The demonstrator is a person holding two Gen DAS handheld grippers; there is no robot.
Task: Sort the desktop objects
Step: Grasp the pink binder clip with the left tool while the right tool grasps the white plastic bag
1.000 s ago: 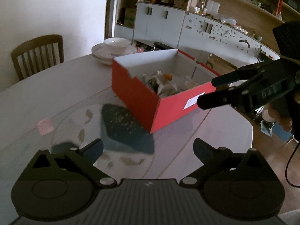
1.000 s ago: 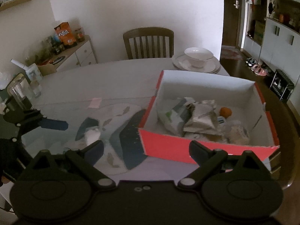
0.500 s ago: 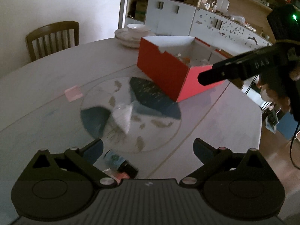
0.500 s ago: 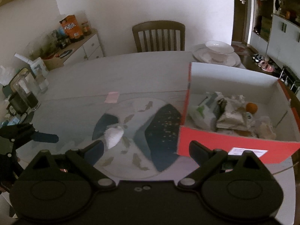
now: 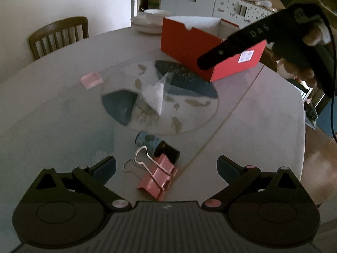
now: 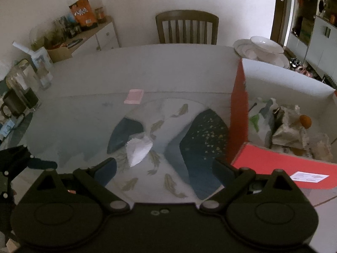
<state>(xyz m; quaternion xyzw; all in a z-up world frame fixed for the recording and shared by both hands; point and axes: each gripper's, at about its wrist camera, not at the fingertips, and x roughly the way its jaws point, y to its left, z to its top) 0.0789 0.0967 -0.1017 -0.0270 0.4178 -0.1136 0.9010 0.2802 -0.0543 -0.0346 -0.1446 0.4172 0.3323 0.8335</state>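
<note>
Four loose items, pink binder clip [image 5: 157,178], blue tube [image 5: 157,145], white wrapper [image 6: 139,149] and pink pad [image 5: 91,80], lie on the tabletop [image 5: 52,116] outside the red box [image 5: 208,48], so both left gripper [image 5: 166,166] and right gripper [image 6: 164,168] hover with jaws spread empty, ready to collect.

1. A plain white wall [image 6: 130,4] is closing off the far side of the dim room.
2. A wooden slat-back chair [image 6: 186,27] is standing at the far edge of the round dining table [image 6: 168,63].
3. A low white sideboard [image 6: 101,38] is sitting along the left wall, carrying boxes and jars.
4. White cabinets [image 5: 189,2] and open shelves are lining the right side.
5. A dark wooden door [image 6: 279,10] is showing beside them.
6. Brown flooring [image 5: 318,147] is showing past the table's edge.
</note>
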